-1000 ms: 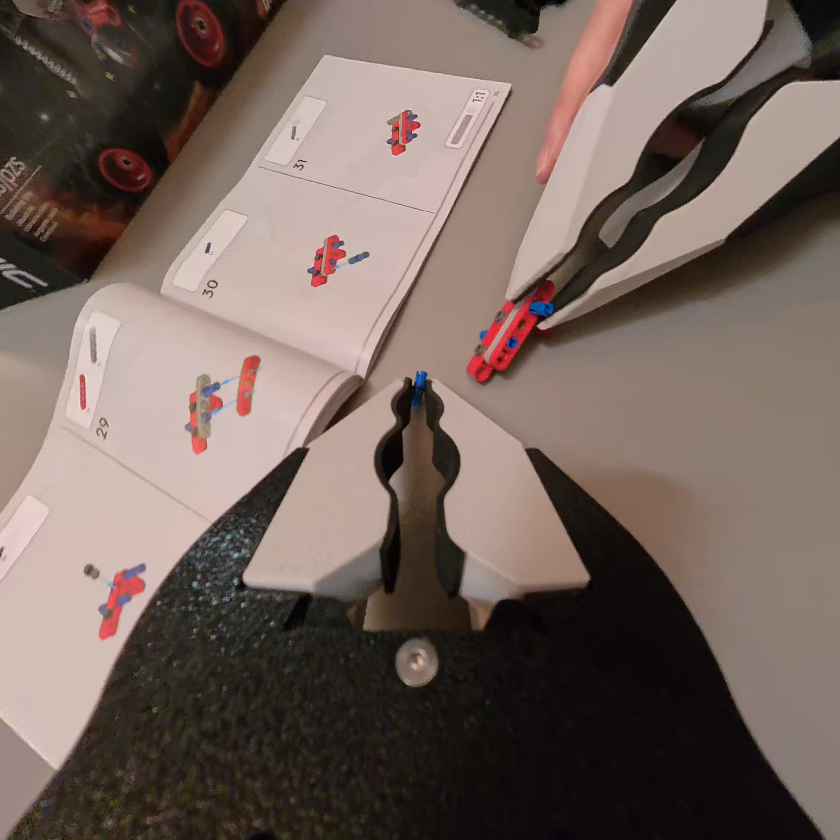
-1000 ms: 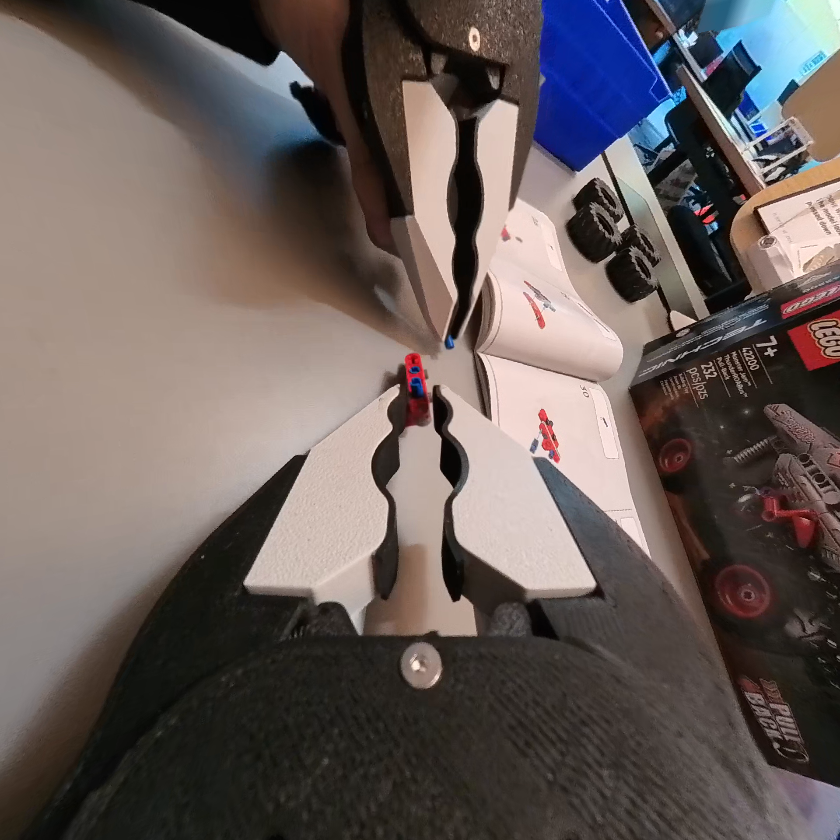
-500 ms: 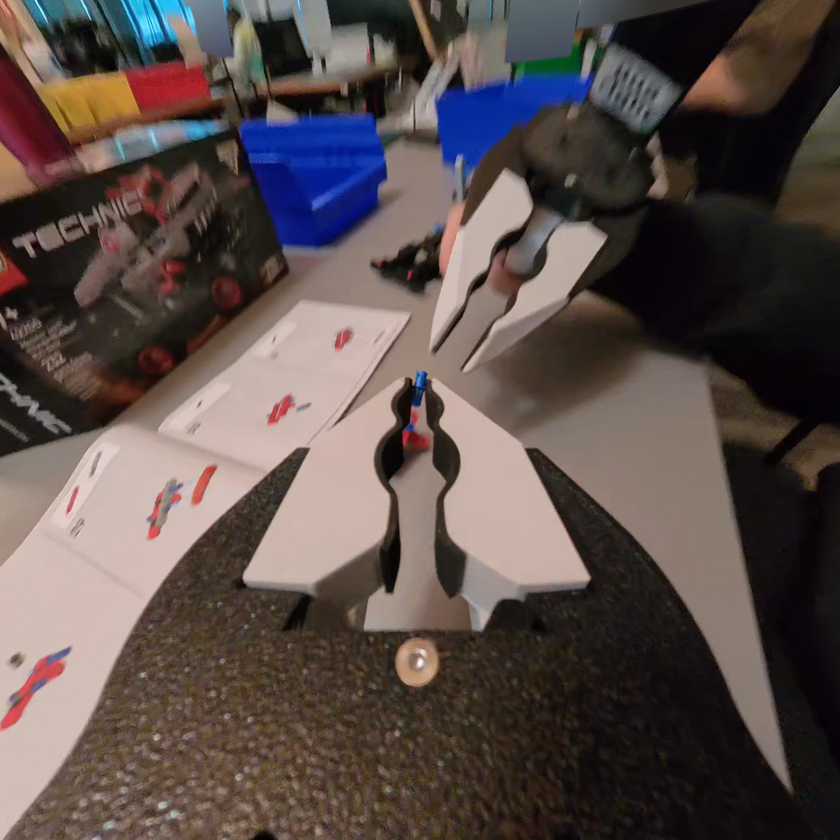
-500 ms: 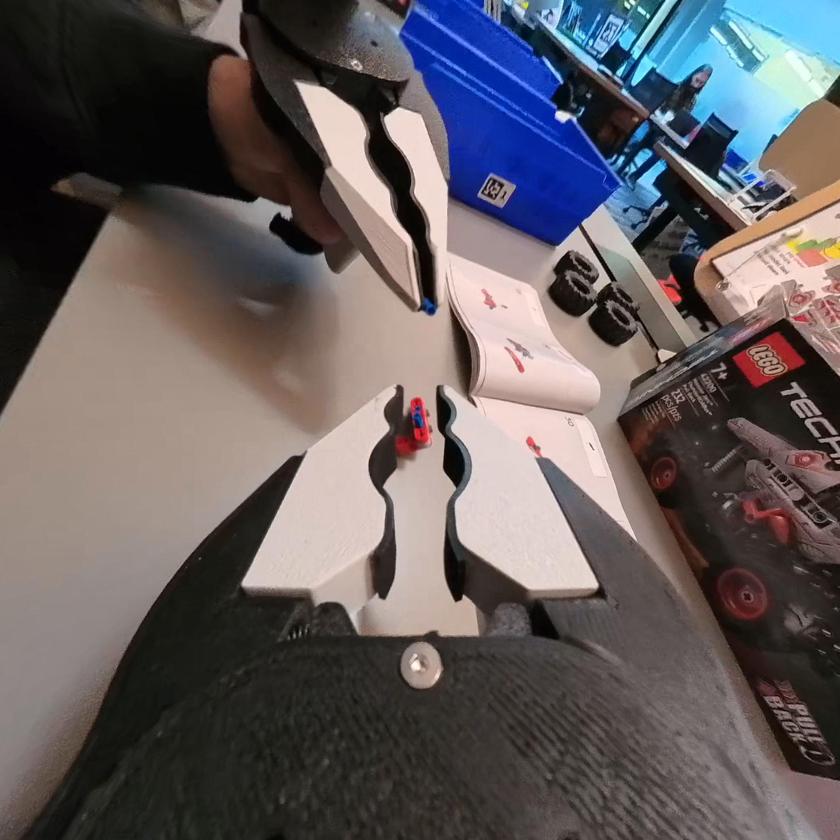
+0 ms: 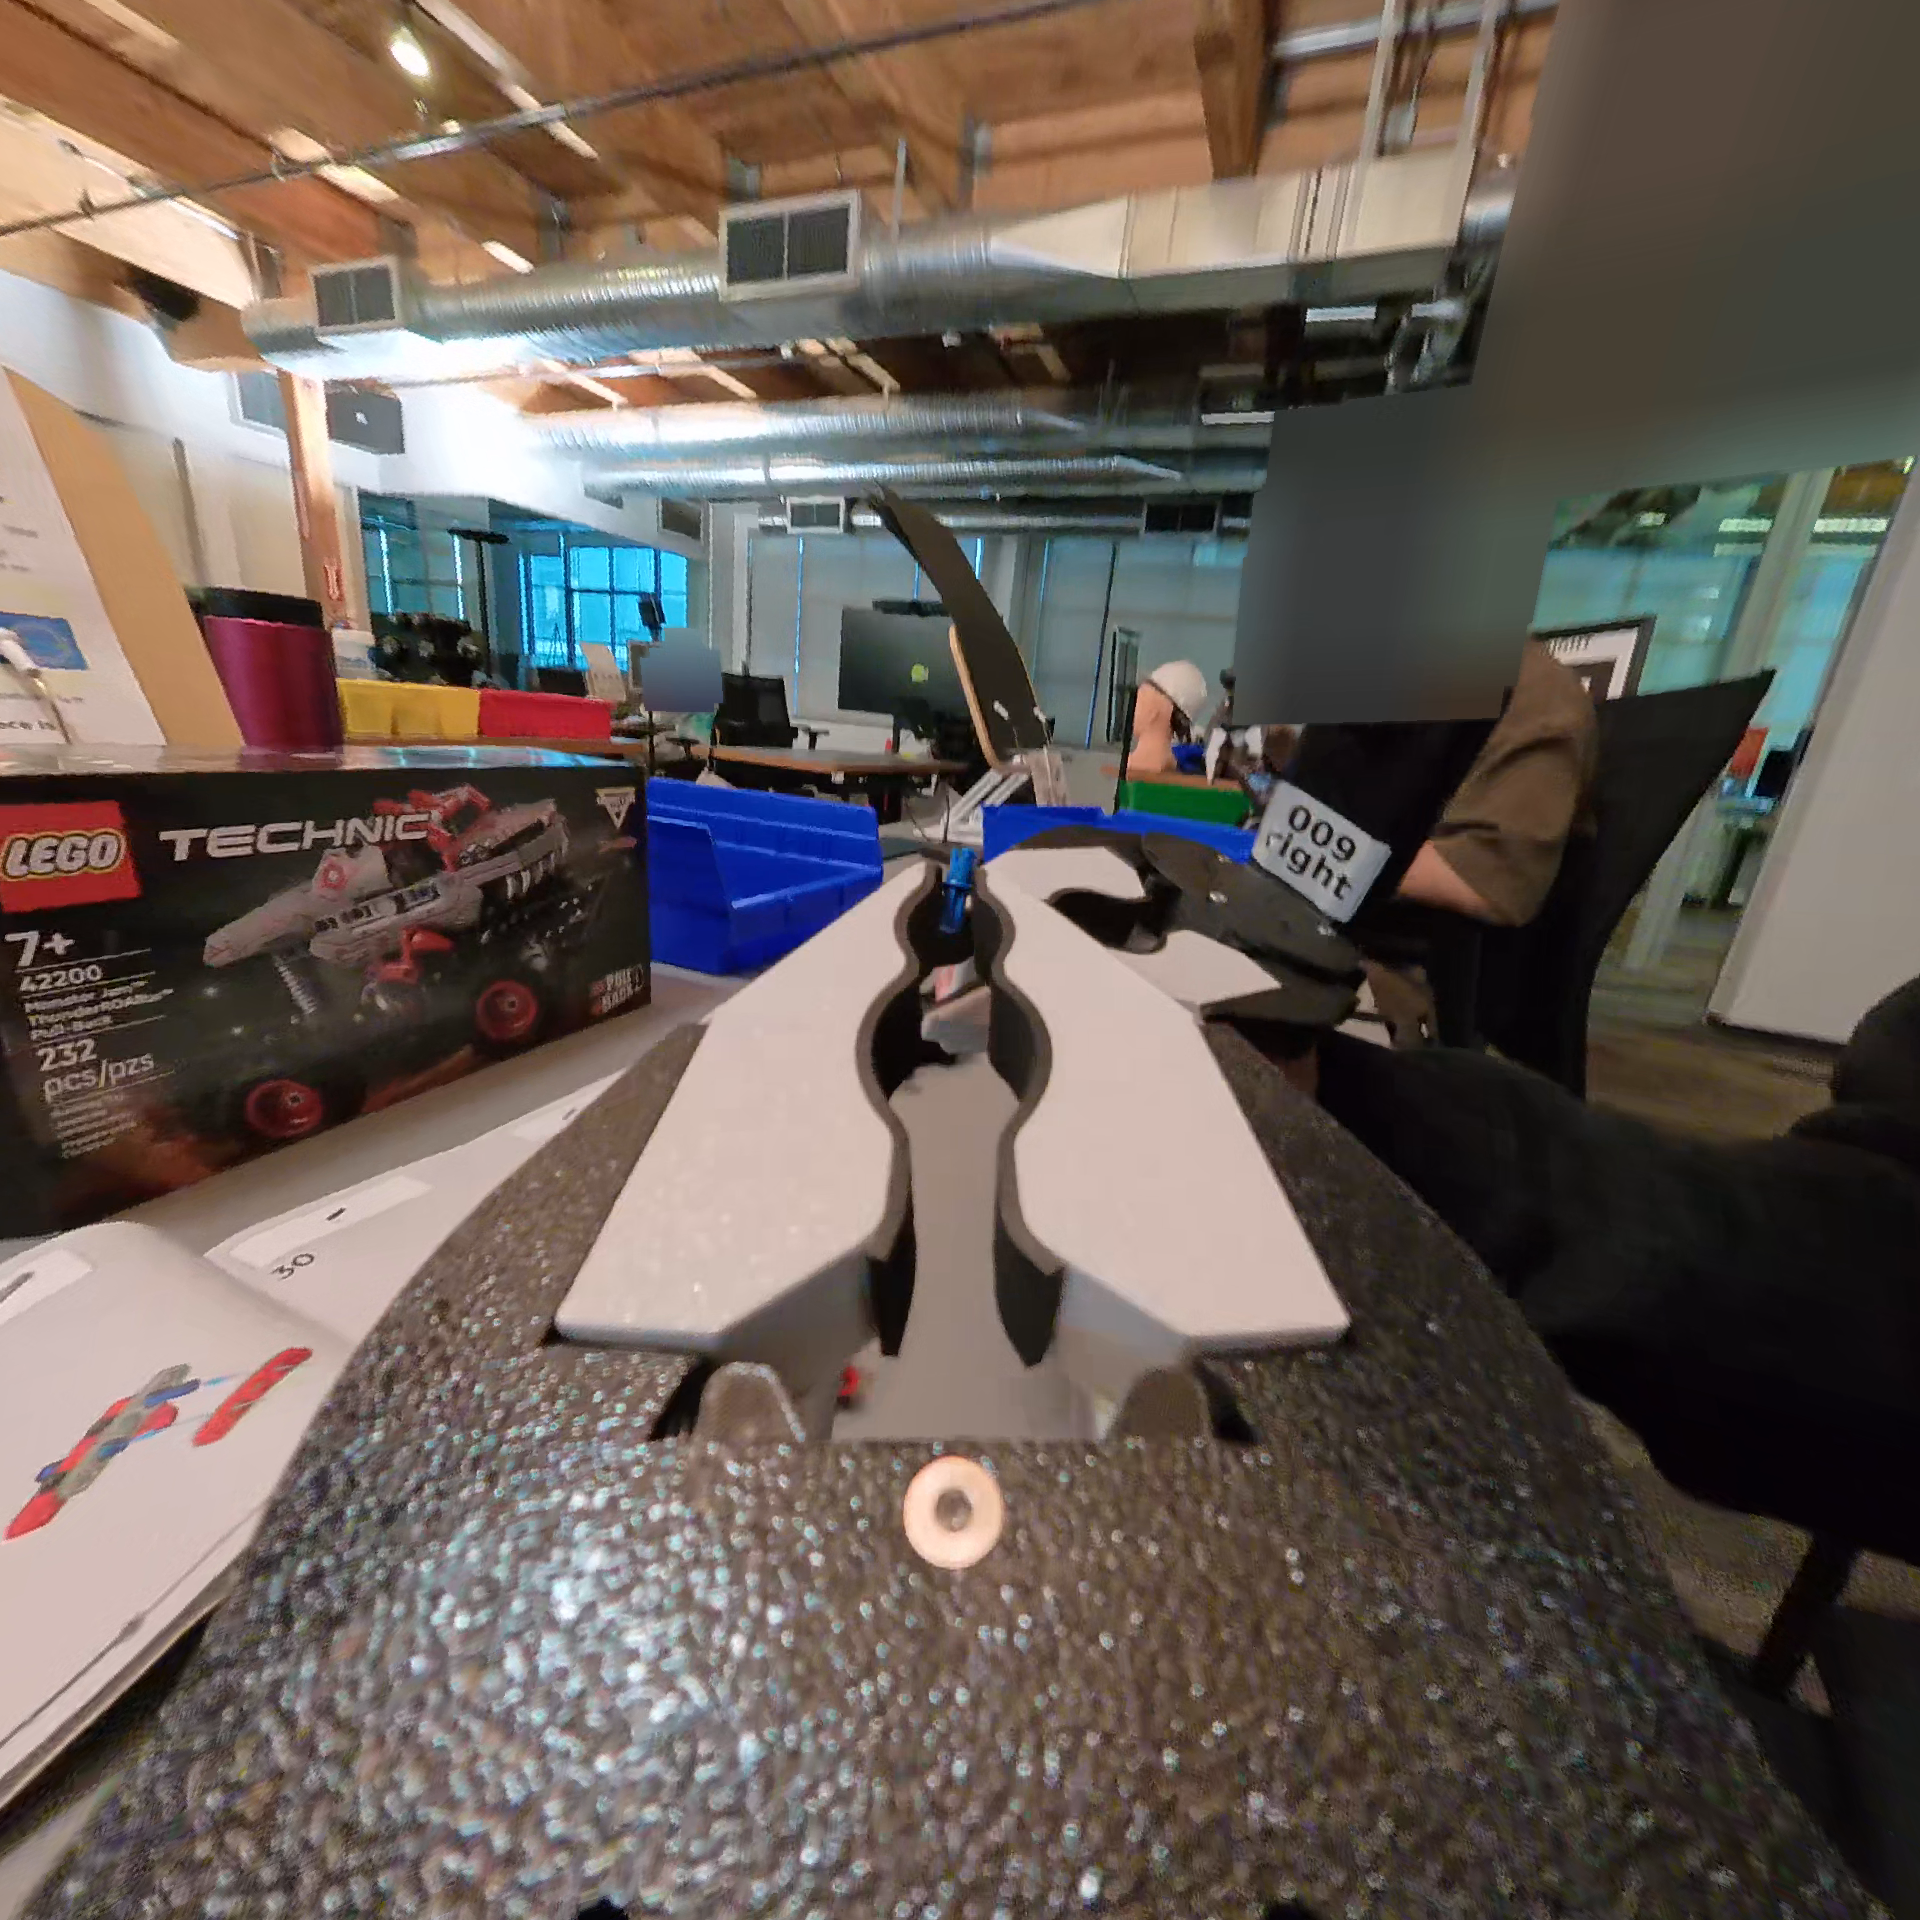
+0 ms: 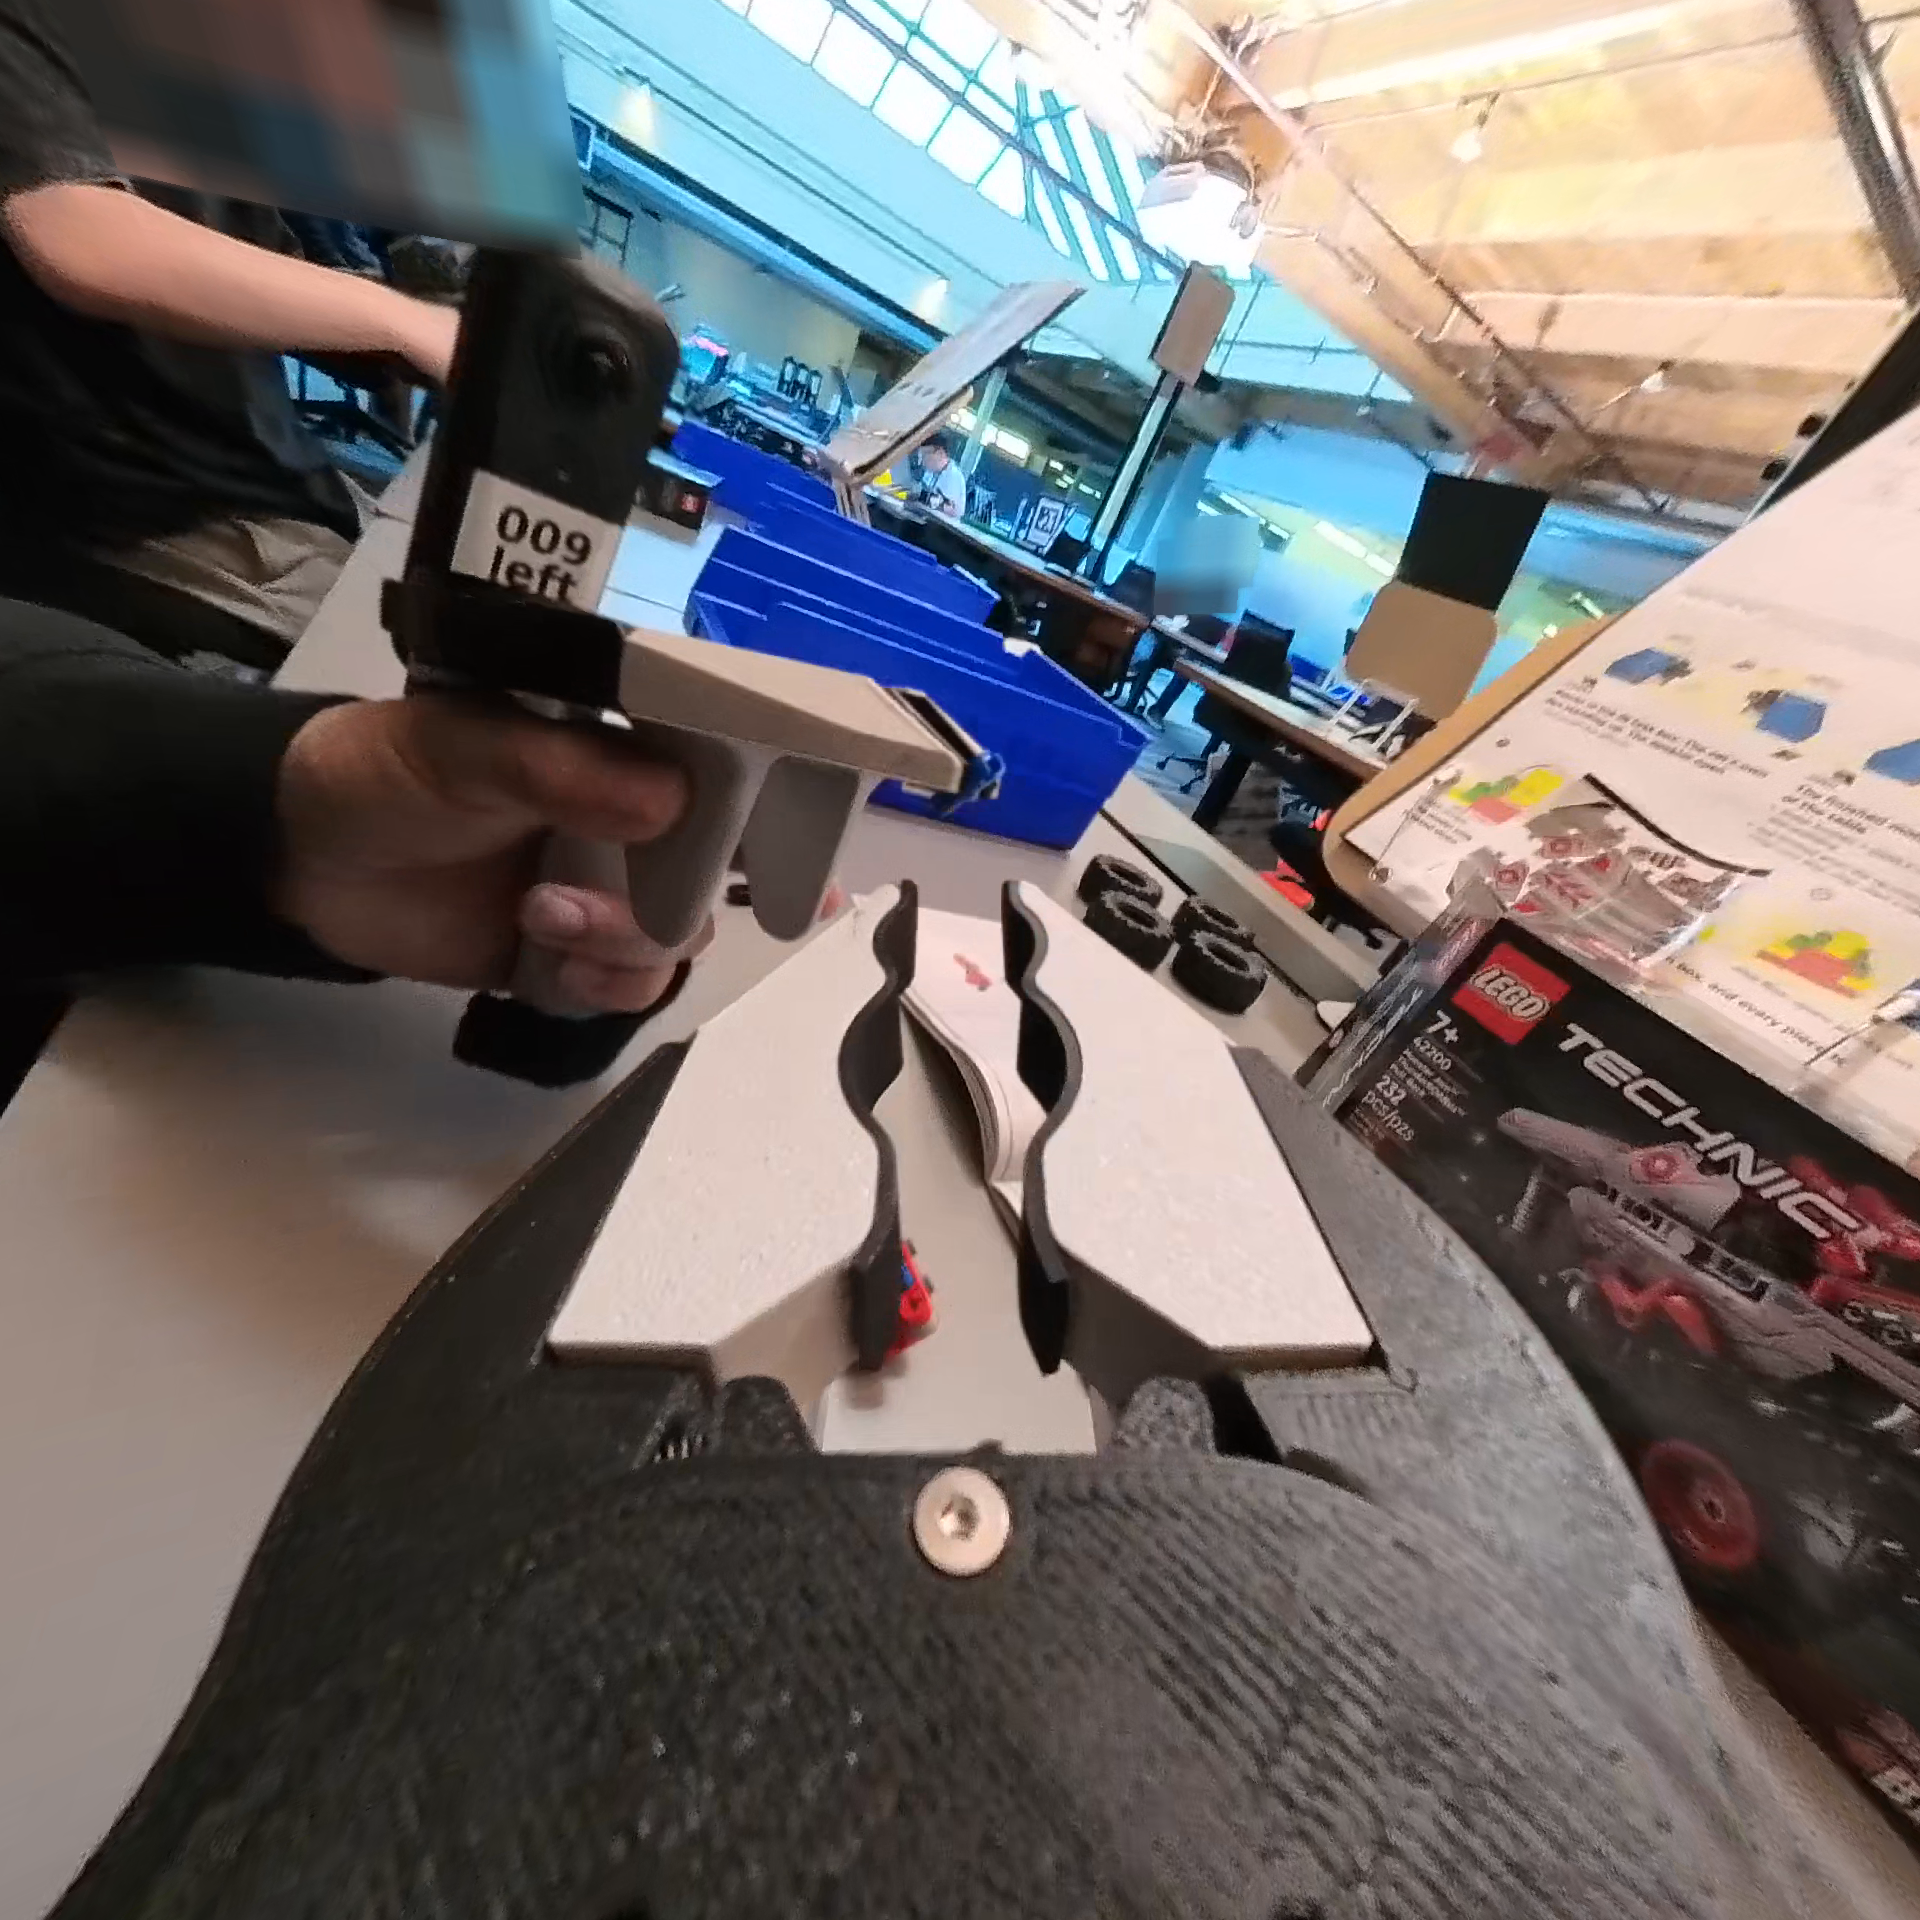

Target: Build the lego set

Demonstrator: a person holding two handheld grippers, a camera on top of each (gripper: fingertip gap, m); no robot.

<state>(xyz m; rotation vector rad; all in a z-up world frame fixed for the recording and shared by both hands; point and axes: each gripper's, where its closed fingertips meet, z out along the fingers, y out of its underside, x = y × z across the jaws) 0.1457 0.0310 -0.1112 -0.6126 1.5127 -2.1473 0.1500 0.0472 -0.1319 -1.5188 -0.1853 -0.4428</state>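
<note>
The left tongs point(image 5: 958, 896) have matt grey plastic fingers point(image 5: 769, 1132) with dark rubbery lining, set in a rough, speckled black body. They pinch a glossy blue plastic pin point(image 5: 952, 889). The instruction booklet point(image 5: 114, 1392) is smooth paper, the set's box point(image 5: 312, 956) glossy card, the counter point(image 6: 156, 1247) matt grey.

blue pin point(image 5: 954, 896), red-and-blue assembly point(image 6: 906, 1291), blue bins point(image 5: 764, 891)

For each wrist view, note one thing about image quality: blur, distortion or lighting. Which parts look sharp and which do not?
Left wrist view: the left gripper and blue pin are sharp; ceiling ducts bow from wide-angle distortion. Right wrist view: the right gripper is crisp, the hand softer, background windows glare bright blue.
</note>
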